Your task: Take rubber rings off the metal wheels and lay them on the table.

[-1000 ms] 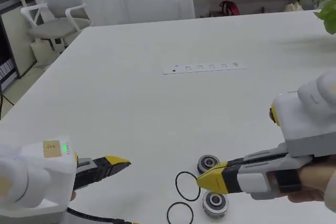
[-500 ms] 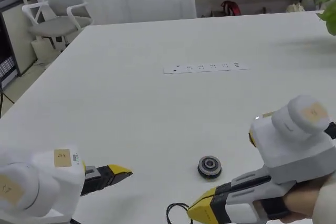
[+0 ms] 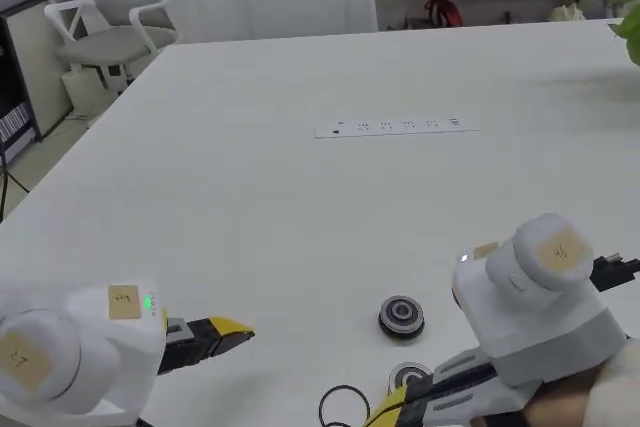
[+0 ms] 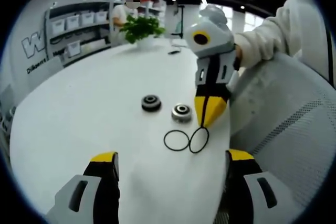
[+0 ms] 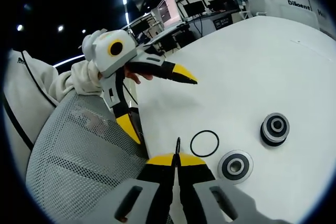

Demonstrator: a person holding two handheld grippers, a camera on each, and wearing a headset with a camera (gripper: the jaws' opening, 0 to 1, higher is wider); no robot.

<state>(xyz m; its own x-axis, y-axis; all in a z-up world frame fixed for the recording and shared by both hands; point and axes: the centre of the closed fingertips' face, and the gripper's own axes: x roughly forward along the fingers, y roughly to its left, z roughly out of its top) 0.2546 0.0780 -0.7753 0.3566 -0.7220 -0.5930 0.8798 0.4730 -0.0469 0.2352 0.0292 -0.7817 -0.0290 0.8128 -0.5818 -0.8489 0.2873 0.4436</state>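
Right hand-held gripper tight on ring

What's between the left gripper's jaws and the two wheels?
In the left gripper view, between the left gripper and the wheels are two black rubber rings: one flat on the table, the other pinched by the right gripper.

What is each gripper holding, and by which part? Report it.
The right gripper is shut on a thin black rubber ring, pinching a short stretch of its band. The left gripper is open, holding nothing.
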